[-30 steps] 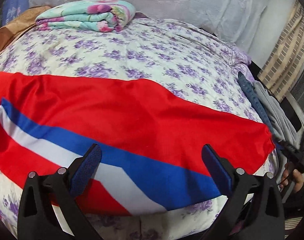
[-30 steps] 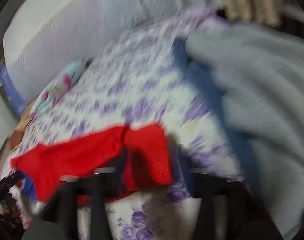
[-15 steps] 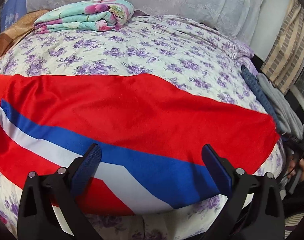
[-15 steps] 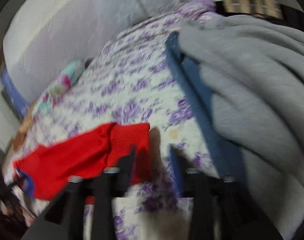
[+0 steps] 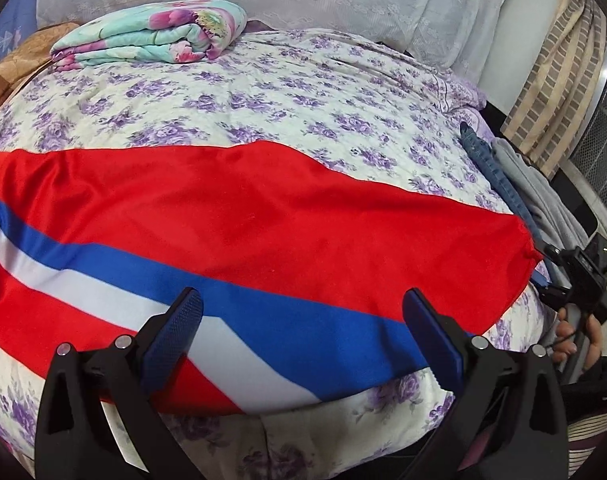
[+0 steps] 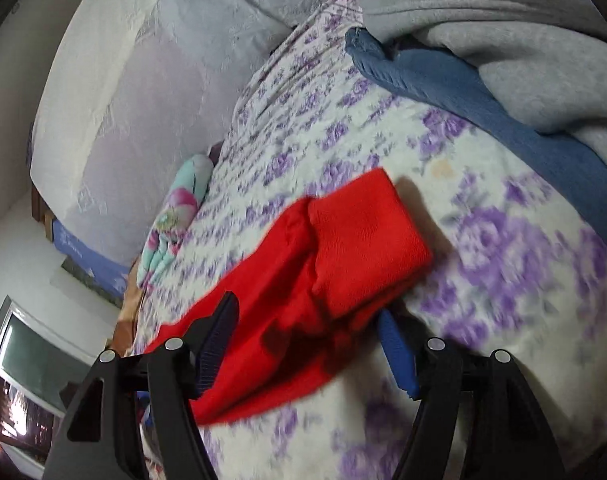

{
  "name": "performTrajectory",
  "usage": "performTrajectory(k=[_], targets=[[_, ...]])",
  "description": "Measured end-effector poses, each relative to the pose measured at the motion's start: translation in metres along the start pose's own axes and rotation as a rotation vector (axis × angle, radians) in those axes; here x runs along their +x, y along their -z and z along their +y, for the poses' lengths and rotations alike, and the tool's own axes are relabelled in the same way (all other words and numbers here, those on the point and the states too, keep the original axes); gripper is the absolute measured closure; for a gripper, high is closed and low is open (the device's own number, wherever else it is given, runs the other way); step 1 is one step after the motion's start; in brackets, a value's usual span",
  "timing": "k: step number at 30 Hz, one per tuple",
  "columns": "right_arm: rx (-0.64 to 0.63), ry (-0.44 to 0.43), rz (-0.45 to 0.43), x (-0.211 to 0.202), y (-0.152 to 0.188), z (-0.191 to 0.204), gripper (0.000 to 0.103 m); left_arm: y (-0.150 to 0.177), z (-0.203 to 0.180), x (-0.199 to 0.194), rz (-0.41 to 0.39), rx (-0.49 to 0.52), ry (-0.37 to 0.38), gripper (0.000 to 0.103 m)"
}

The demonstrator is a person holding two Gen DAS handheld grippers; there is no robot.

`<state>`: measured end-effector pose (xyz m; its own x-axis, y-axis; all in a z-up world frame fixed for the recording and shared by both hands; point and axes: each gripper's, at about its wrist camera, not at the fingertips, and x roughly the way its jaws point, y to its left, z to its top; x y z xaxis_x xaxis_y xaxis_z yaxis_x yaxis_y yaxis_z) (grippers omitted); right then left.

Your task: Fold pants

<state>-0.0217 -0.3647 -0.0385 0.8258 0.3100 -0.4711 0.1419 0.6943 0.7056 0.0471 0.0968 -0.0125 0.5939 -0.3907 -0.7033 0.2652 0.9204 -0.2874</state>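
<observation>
Both grippers were spread wide and held nothing. Left gripper (image 5: 301, 322) hovered over the near edge of the pants (image 5: 263, 240), which lay flat across the bed (image 5: 303, 92) ahead of it — red cloth with a blue and white stripe running under and between its fingers. Right gripper (image 6: 307, 344) sat low at the ribbed cuff end of the pants (image 6: 363, 240), with the red cloth between its open fingers but not pinched. Beyond it to the right lay jeans (image 6: 483, 96) and a grey garment (image 6: 523, 40), apart from the cuff. A folded blanket (image 5: 151, 36) rested far ahead of the left gripper.

It looked like the start of a fold — reaching for grips. Next, each gripper would likely need to close on an end of the pants and lift it across.
</observation>
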Motion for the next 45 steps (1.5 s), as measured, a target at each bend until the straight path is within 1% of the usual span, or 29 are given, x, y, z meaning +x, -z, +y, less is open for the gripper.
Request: performTrajectory(k=[1,2,3,4,6,7,9,11,12,13,14,15,16,18,19,20,21,23,25,27,28,29,31,32,33,36,41,43,45], targets=[[-0.004,0.01,-0.011,0.004,-0.002,0.0,0.047,0.001,0.001,-0.001,-0.003,-0.003,0.002,0.005],[-0.002,0.018,-0.01,0.006,-0.003,-0.003,0.072,0.001,0.002,-0.002,-0.007,-0.005,0.006,0.005],[0.005,0.007,0.002,0.006,-0.004,-0.005,0.078,0.002,0.003,-0.002,-0.008,-0.006,0.008,0.005],[0.001,0.002,-0.001,0.004,-0.004,-0.005,0.079,0.003,0.003,-0.002,-0.01,-0.006,0.011,0.005],[-0.144,0.067,-0.055,-0.008,-0.002,0.022,0.081,0.003,0.005,-0.004,-0.013,-0.005,0.014,0.005],[-0.243,0.107,-0.085,-0.012,0.001,0.042,0.081,0.003,0.006,-0.005,-0.015,-0.007,0.014,0.005],[-0.528,0.17,-0.151,-0.02,0.015,0.101,0.081,0.003,0.008,-0.006,-0.019,-0.011,0.016,0.005],[-0.747,0.207,-0.149,-0.014,0.035,0.149,0.081,0.003,0.01,-0.009,-0.024,-0.016,0.018,0.005],[-0.828,0.198,-0.139,-0.007,0.045,0.17,0.081,0.004,0.011,-0.01,-0.028,-0.02,0.018,0.005],[-0.907,0.168,-0.105,0.006,0.059,0.194,0.081,0.004,0.013,-0.012,-0.032,-0.026,0.018,0.005],[-0.951,0.145,-0.074,0.018,0.071,0.207,0.08,0.005,0.015,-0.014,-0.037,-0.035,0.017,0.005],[-0.995,0.109,-0.016,0.037,0.087,0.221,0.08,0.007,0.017,-0.016,-0.041,-0.044,0.017,0.005],[-1.02,0.085,0.029,0.05,0.099,0.228,0.076,0.008,0.019,-0.019,-0.046,-0.056,0.018,0.005],[-1.092,0.056,0.176,0.089,0.131,0.232,0.059,0.01,0.022,-0.023,-0.053,-0.072,0.019,0.005],[-1.127,0.067,0.297,0.114,0.151,0.227,0.05,0.012,0.025,-0.026,-0.056,-0.082,0.017,0.005],[-1.149,0.084,0.292,0.116,0.161,0.225,0.044,0.013,0.027,-0.029,-0.06,-0.086,0.014,0.005],[-1.182,0.063,0.238,0.107,0.165,0.226,0.039,0.014,0.03,-0.032,-0.066,-0.089,0.008,0.005],[-1.159,-0.011,0.225,0.092,0.158,0.232,0.037,0.016,0.036,-0.037,-0.076,-0.098,0.0,0.005],[-1.115,-0.075,0.175,0.072,0.142,0.237,0.037,0.016,0.041,-0.037,-0.078,-0.109,0.0,0.005],[-1.059,-0.102,0.157,0.062,0.123,0.239,0.037,0.015,0.041,-0.034,-0.08,-0.105,-0.002,0.005],[-1.036,-0.096,0.166,0.065,0.116,0.241,0.043,0.015,0.04,-0.032,-0.079,-0.101,-0.003,0.005],[-1.017,-0.074,0.192,0.076,0.111,0.241,0.056,0.015,0.039,-0.031,-0.079,-0.101,-0.002,0.005],[-0.989,-0.049,0.283,0.095,0.109,0.236,0.069,0.015,0.038,-0.03,-0.081,-0.101,-0.002,0.005],[-0.994,-0.033,0.334,0.107,0.113,0.233,0.068,0.015,0.038,-0.03,-0.081,-0.102,0.0,0.005],[-1.009,-0.017,0.353,0.11,0.119,0.23,0.068,0.014,0.039,-0.03,-0.081,-0.103,0.004,0.005],[-1.114,0.014,0.325,0.111,0.134,0.235,0.066,0.015,0.04,-0.031,-0.085,-0.109,0.009,0.005],[-1.167,0.011,0.328,0.101,0.14,0.24,0.066,0.017,0.041,-0.031,-0.09,-0.106,0.009,0.005],[-1.192,0.033,0.333,0.102,0.146,0.24,0.066,0.017,0.041,-0.032,-0.092,-0.111,0.013,0.005],[-1.195,0.054,0.336,0.107,0.148,0.239,0.079,0.018,0.042,-0.032,-0.092,-0.11,0.015,0.005]])
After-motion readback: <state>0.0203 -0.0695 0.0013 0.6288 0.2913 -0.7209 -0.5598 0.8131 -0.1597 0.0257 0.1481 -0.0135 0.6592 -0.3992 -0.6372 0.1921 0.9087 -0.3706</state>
